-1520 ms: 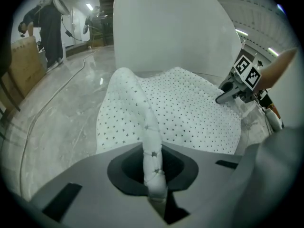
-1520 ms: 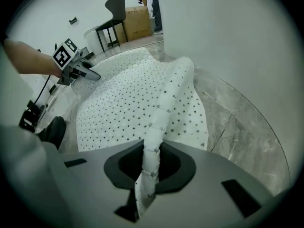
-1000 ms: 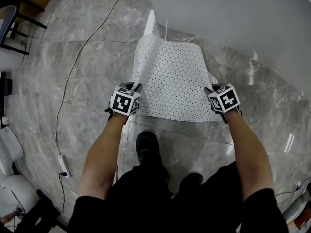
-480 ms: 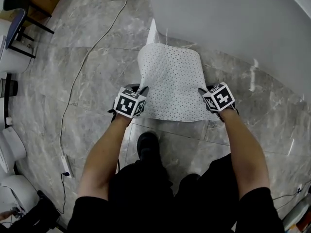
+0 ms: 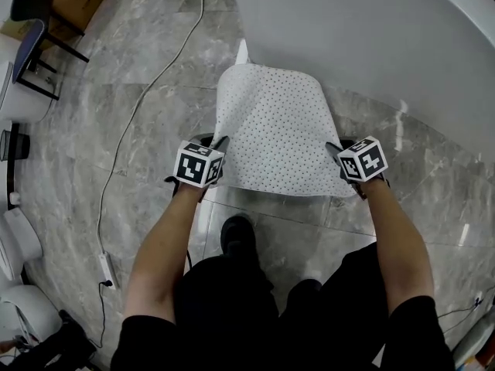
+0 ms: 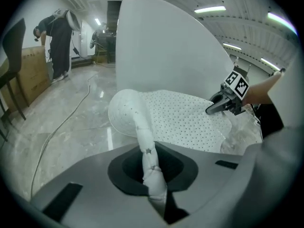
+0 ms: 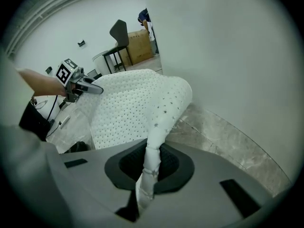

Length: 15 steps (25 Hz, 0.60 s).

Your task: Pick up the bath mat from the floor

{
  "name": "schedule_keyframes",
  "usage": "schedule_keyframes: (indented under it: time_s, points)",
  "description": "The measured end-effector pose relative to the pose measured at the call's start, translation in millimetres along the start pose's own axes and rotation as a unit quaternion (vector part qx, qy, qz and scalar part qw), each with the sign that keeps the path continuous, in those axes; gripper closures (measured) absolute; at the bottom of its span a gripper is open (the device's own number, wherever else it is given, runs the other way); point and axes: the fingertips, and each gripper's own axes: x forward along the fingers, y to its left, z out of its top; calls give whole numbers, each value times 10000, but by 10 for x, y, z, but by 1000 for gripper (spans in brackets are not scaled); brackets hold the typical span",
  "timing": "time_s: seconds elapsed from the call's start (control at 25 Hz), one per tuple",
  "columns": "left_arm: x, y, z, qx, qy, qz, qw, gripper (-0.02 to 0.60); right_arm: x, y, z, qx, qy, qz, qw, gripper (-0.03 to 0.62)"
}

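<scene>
White bath mat, side edges pinched in the jaws of my left gripper and right gripper; tub wall just behind.

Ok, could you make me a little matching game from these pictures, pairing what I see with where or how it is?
Things:
1. bath mat
2. left gripper
3. right gripper
4. cable

Places or states:
A. shut on the mat's right edge
B. lying loose across the grey stone floor
C. white with small dark dots, held at two edges
D. shut on the mat's left edge

Pairs: 1-C, 2-D, 3-A, 4-B
</scene>
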Motion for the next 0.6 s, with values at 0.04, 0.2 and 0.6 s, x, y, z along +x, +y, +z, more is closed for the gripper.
schedule_keyframes:
  time_s: [0.04, 0.2, 0.6]
  points:
    - [20, -49, -4, 89, 3, -42, 10000, 546, -14, 2, -32, -44, 15, 1, 10000, 557]
    - [126, -240, 0, 366, -2, -182, 9992, 545, 24, -49, -158, -57, 133, -94, 9999, 557]
    - [234, -121, -4, 23, -140, -75, 9999, 545, 65, -34, -35, 115, 55, -104, 9999, 556]
